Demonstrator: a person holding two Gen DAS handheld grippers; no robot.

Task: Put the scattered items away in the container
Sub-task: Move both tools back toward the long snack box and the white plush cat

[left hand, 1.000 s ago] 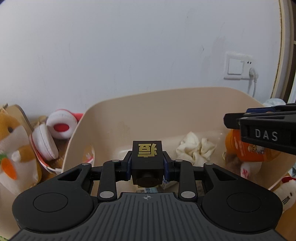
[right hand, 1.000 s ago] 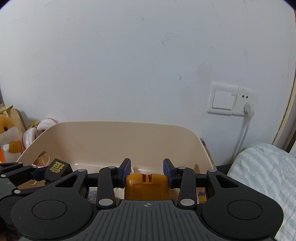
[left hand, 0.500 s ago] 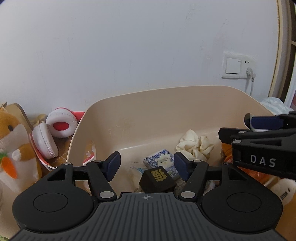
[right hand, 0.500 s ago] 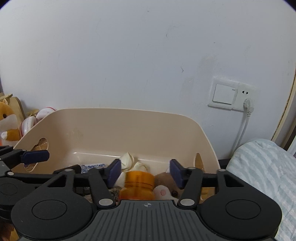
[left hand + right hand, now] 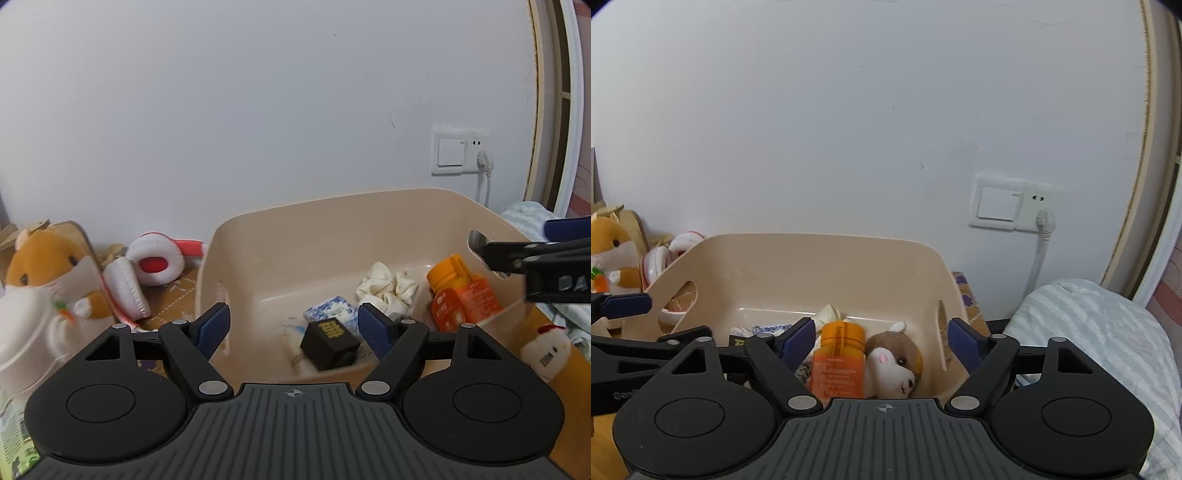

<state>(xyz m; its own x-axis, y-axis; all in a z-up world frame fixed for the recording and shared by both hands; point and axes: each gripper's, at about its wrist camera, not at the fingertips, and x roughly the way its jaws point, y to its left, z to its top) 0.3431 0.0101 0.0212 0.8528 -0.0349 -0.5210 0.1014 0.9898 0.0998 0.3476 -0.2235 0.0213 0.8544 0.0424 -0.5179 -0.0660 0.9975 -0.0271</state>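
A beige plastic bin [image 5: 332,214] [image 5: 820,251] stands against the wall. Inside it lie a black cube with gold lettering [image 5: 330,344], a blue-patterned packet [image 5: 330,312], a crumpled cream cloth [image 5: 386,286], an orange bottle [image 5: 461,295] [image 5: 838,363] and a brown-and-white plush dog [image 5: 895,363]. My left gripper [image 5: 294,325] hangs over the bin's near edge, jaws opening, the cube lying loose below between them. My right gripper [image 5: 881,341] is also opening above the bottle and dog, its pads touching neither.
Left of the bin sit red-and-white headphones [image 5: 147,271] and an orange hamster plush [image 5: 44,280] [image 5: 613,254]. A small white plush [image 5: 546,354] lies right of the bin. A striped blanket [image 5: 1100,332] fills the right side. A wall socket with a cord [image 5: 1041,221] is behind.
Both grippers opened and drew back from the bin. The black cube dropped out of the left jaws and the orange bottle out of the right jaws; both now lie in the bin.
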